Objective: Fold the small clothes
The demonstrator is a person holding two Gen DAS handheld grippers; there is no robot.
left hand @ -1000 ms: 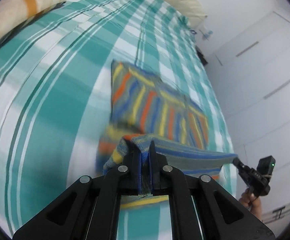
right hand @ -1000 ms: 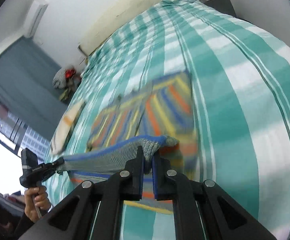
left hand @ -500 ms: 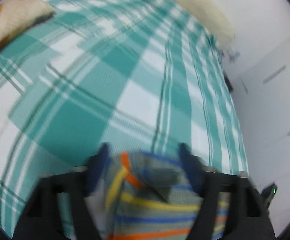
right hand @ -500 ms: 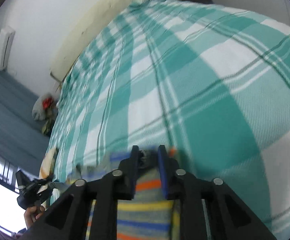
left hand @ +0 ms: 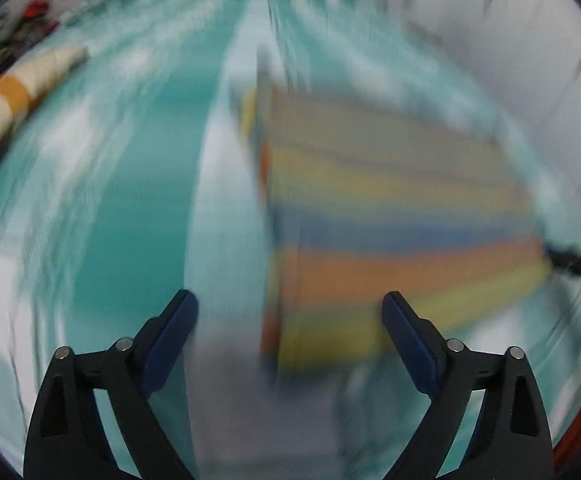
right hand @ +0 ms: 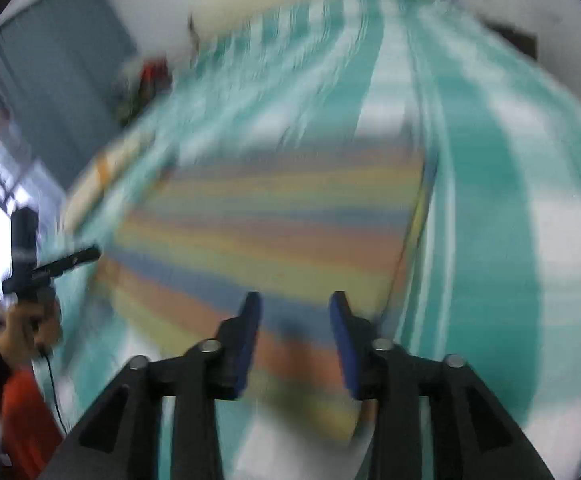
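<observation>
A small striped cloth (left hand: 390, 232), with orange, yellow, blue and grey stripes, lies folded flat on the teal checked bed; it also shows in the right wrist view (right hand: 274, 232). Both views are motion-blurred. My left gripper (left hand: 290, 312) is open wide and empty, above the cloth's near left edge. My right gripper (right hand: 294, 312) is open and empty, above the cloth's near right part. The other hand-held gripper shows at the edge of each view (right hand: 50, 264).
The bed sheet (left hand: 130, 200) spreads all around the cloth. A cream pillow with an orange band (left hand: 14, 96) lies at the far left. A pile of clothes (right hand: 146, 84) sits by the grey curtain. White wardrobe doors (left hand: 530, 60) stand on the right.
Both grippers have let go of the cloth edge and opened. The cloth now lies folded flat on the bed. Both grippers have pulled back and are moving fast.
</observation>
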